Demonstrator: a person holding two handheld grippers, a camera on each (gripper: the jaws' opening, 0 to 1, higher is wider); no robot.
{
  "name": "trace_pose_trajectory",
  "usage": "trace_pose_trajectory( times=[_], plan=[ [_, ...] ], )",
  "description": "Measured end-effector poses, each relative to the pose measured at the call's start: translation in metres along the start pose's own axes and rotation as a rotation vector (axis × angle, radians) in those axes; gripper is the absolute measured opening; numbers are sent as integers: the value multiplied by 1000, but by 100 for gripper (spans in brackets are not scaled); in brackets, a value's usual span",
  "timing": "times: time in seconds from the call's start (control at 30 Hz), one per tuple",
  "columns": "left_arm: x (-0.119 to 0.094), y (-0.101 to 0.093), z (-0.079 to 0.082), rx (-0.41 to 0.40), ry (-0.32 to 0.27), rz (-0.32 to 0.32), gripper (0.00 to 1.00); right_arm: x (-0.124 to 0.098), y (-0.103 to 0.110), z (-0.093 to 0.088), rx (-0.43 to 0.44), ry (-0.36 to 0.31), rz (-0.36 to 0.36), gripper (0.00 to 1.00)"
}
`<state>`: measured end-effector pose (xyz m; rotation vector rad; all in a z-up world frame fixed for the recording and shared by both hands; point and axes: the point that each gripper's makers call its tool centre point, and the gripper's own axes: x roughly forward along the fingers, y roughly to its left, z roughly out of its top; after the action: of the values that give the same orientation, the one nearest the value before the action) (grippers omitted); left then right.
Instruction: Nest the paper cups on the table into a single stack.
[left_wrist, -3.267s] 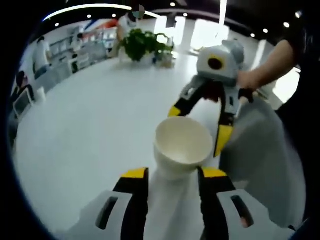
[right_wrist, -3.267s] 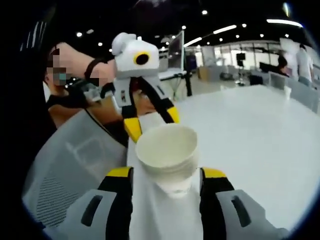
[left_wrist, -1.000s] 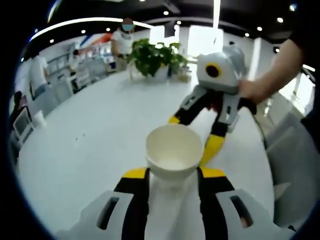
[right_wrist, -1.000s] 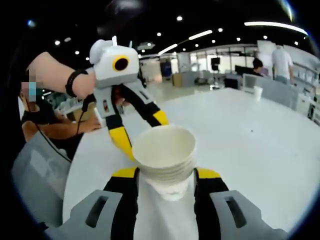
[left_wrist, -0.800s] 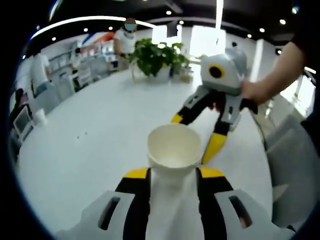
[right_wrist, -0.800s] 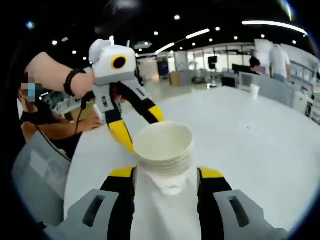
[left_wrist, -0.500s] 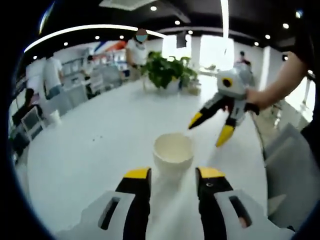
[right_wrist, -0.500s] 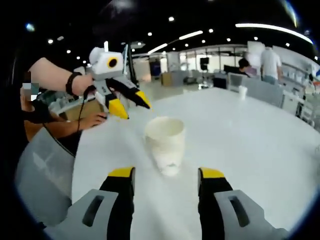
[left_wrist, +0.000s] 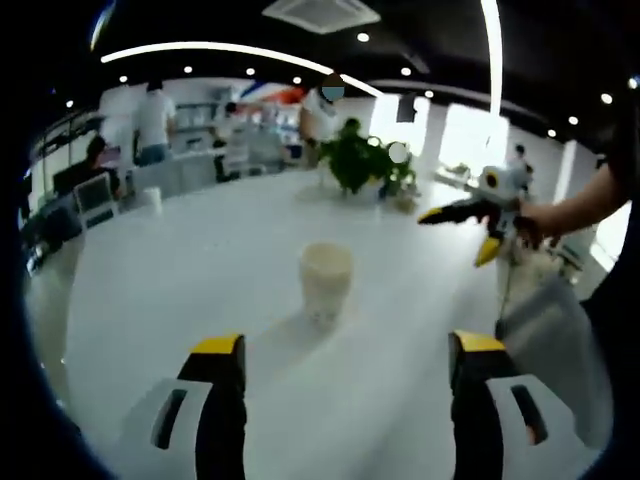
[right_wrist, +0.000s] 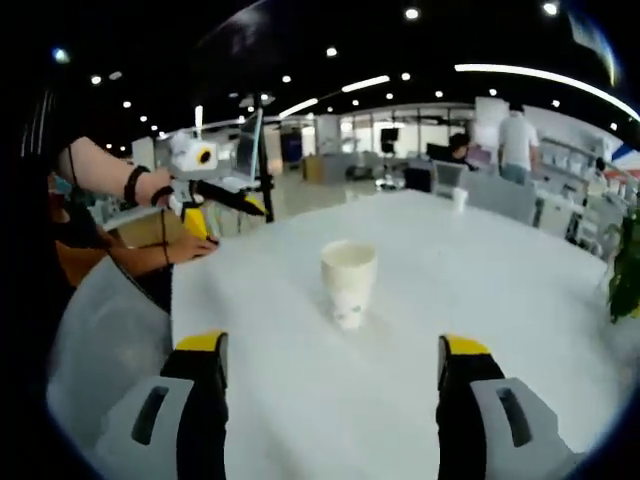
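Observation:
A single stack of nested white paper cups (left_wrist: 326, 281) (right_wrist: 349, 279) stands upright on the white table (left_wrist: 180, 290) (right_wrist: 520, 300), apart from both grippers. In the left gripper view my left gripper (left_wrist: 342, 352) is wide open and empty, well back from the stack. In the right gripper view my right gripper (right_wrist: 332, 352) is likewise open and empty, some way short of the stack. The right gripper (left_wrist: 478, 218) appears held in a hand at the right of the left gripper view. The left gripper (right_wrist: 205, 195) appears at the left of the right gripper view.
A potted green plant (left_wrist: 362, 163) stands at the far side of the table. A grey mesh chair back (right_wrist: 105, 320) sits at the table's near edge. A seated person (right_wrist: 85, 235) is behind it. People stand by desks and shelves in the background.
Both grippers let go of the cup stack, opened wide and drew back from it. The stack now stands free on the table and looks smaller in both views.

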<state>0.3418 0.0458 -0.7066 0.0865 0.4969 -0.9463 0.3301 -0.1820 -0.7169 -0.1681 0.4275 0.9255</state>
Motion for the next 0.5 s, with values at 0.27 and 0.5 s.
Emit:
trace_pose_trajectory(
  times=[0.27, 0.5],
  plan=[
    [-41, -3, 9, 72, -121, 61, 96, -38, -7, -13, -28, 23, -48, 100],
    [-60, 2, 1, 79, -98, 62, 98, -64, -13, -31, 6, 21, -86, 100]
  ],
)
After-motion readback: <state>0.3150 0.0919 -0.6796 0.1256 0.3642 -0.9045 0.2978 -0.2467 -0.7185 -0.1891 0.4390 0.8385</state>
